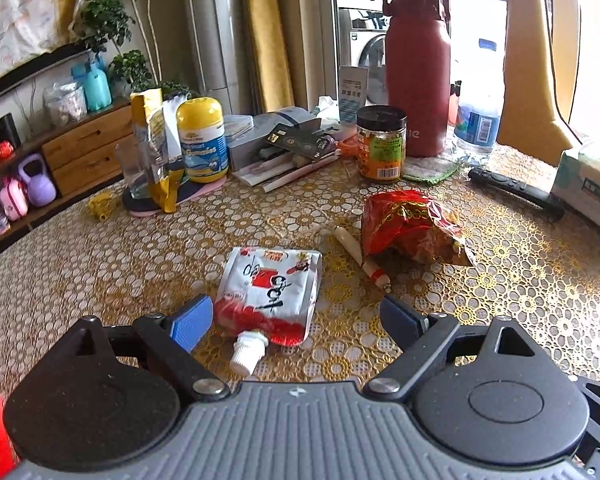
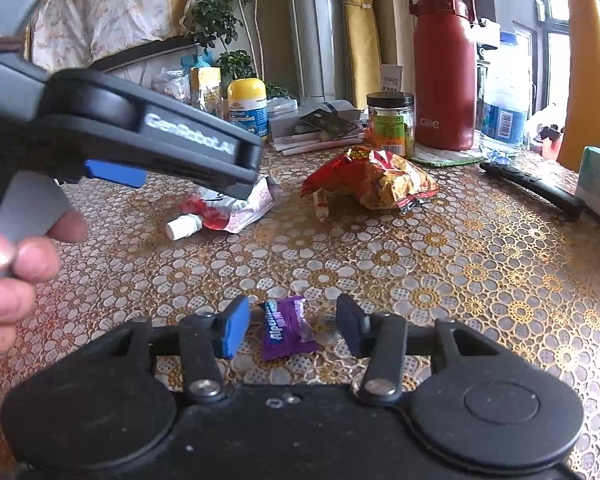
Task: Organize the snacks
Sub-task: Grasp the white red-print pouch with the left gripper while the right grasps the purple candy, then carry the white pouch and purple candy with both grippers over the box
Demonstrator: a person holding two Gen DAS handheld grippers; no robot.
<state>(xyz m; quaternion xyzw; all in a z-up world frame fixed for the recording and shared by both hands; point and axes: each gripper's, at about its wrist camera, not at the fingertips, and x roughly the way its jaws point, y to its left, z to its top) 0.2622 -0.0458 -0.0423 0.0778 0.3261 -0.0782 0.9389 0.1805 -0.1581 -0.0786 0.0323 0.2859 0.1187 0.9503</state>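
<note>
the left gripper (image 1: 296, 320) stands wide open over the table (image 1: 100, 264), holding nothing. a white-and-red spouted pouch (image 1: 270, 296) lies flat between its fingers, nearer the left finger (image 1: 192, 322), its white cap (image 1: 246, 354) pointing back toward the gripper body; neither pad touches it. the pouch carries dark brush-style writing i cannot read. beyond the right finger (image 1: 400, 320) lies a small cream tube with a red end (image 1: 360, 254), and just past that a crumpled red chip bag (image 1: 412, 226), its print too creased to read.

the right gripper (image 2: 290, 330) is about half open, and a purple candy (image 2: 286, 332) marked "alpenliebe" lies on the table between its fingers, with gaps on both sides, so it is not gripped. the left gripper's side, seen from the right wrist, reads "genrobot.ai", with a hand (image 2: 16, 276) on its handle.

far beyond the fingers stand a yellow-lidded bottle (image 1: 202, 140) marked "gummies", a black-lidded jar (image 1: 381, 142) with a green and orange label, and a tall red flask (image 2: 444, 76) marked "cille". a black remote (image 1: 516, 194) lies to the right.
</note>
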